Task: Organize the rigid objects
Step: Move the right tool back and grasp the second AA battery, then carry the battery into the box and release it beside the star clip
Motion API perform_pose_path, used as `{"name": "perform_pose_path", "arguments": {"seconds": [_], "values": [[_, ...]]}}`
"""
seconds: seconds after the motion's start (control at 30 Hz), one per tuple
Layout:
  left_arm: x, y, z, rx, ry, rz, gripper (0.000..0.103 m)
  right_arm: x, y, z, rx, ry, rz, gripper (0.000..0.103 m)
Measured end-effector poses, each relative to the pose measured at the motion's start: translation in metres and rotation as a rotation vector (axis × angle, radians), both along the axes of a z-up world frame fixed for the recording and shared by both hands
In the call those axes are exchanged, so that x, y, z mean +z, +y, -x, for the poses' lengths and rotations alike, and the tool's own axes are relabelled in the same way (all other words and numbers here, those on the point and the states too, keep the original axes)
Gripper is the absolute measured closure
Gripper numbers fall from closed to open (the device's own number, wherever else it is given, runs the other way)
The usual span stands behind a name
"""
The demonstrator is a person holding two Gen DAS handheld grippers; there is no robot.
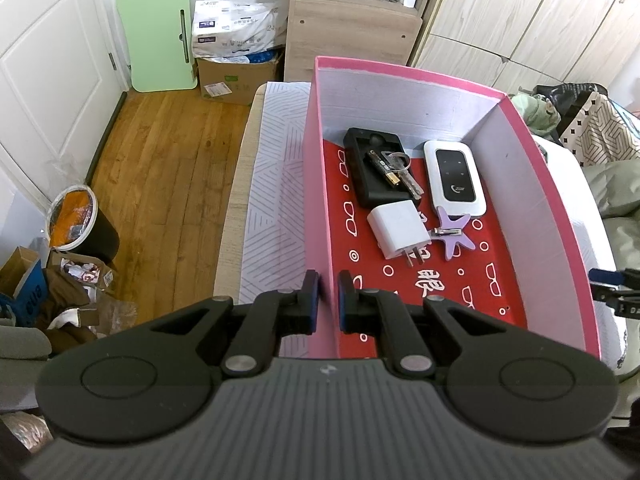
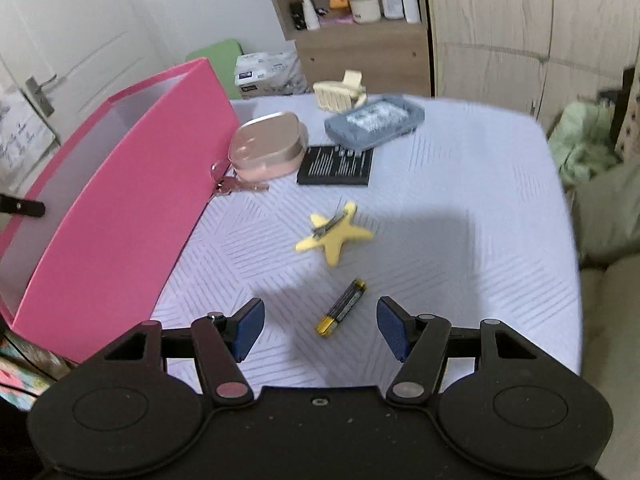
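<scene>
a bedroom with a wooden floor, a white door and pale wardrobes, and in the middle a tabletop (image 2: 460,200) under a white patterned cover. on it sits the pink box (image 1: 552,184), red-lined inside, holding a black case (image 1: 360,168) with keys (image 1: 400,168) lying across it, a white pocket router (image 1: 454,176), a white charger plug (image 1: 394,232) and a purple star clip (image 1: 460,232). the left gripper (image 1: 328,298) is pinching the box's near-left wall, pads pressed together on it. over to the right, the right gripper (image 2: 320,330) hangs spread wide above the cover, a battery (image 2: 342,306) lying loose between its fingers, untouched. beyond it lie a yellow star clip (image 2: 336,236), a black flat pack (image 2: 336,166), a pink compact (image 2: 268,148) touching the box's outer wall, a grey case (image 2: 374,122) and a cream claw clip (image 2: 340,90).
</scene>
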State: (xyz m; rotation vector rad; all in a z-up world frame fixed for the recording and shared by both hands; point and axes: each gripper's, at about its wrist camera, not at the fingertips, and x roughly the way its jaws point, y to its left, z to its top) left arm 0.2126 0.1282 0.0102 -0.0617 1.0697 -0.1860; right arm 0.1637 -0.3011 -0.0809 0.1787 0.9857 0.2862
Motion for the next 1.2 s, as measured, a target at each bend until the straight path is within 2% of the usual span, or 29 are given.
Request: {"name": "perform_pose_path", "arguments": {"seconds": [0.07,0.1,0.17,0.2,0.23,0.5,0.6,0.97,1.2], "values": [[0.0,0.0,0.0,-0.001,-0.001,-0.003,0.095,-0.007,0.003,-0.003,-0.037,0.019,0.018,0.037],[0.0,0.0,0.0,-0.002,0.0,0.0,0.095,-0.008,0.005,-0.003,-0.051,0.001,0.035,0.043],[0.001,0.0,-0.001,-0.002,-0.001,-0.002,0.095,-0.008,0.008,-0.004,-0.047,-0.015,0.059,0.061],[0.001,0.001,-0.001,-0.003,-0.001,-0.004,0.095,-0.008,0.009,-0.004,-0.035,-0.022,0.061,0.084],[0.001,0.001,-0.001,-0.003,0.0,-0.002,0.095,-0.01,0.009,-0.005,-0.023,-0.023,0.051,0.091],[0.002,-0.002,0.0,-0.005,-0.007,-0.003,0.094,-0.009,0.023,-0.004,0.044,-0.057,0.163,0.091],[0.0,-0.002,0.003,0.001,-0.022,-0.003,0.094,-0.009,0.024,-0.003,0.051,-0.064,0.176,0.091],[-0.001,0.0,0.004,0.017,-0.035,0.007,0.094,0.001,0.007,0.0,-0.08,-0.094,0.039,0.091],[-0.001,0.0,0.004,0.017,-0.04,0.011,0.094,0.026,0.007,0.002,-0.082,-0.155,-0.019,0.091]]}}
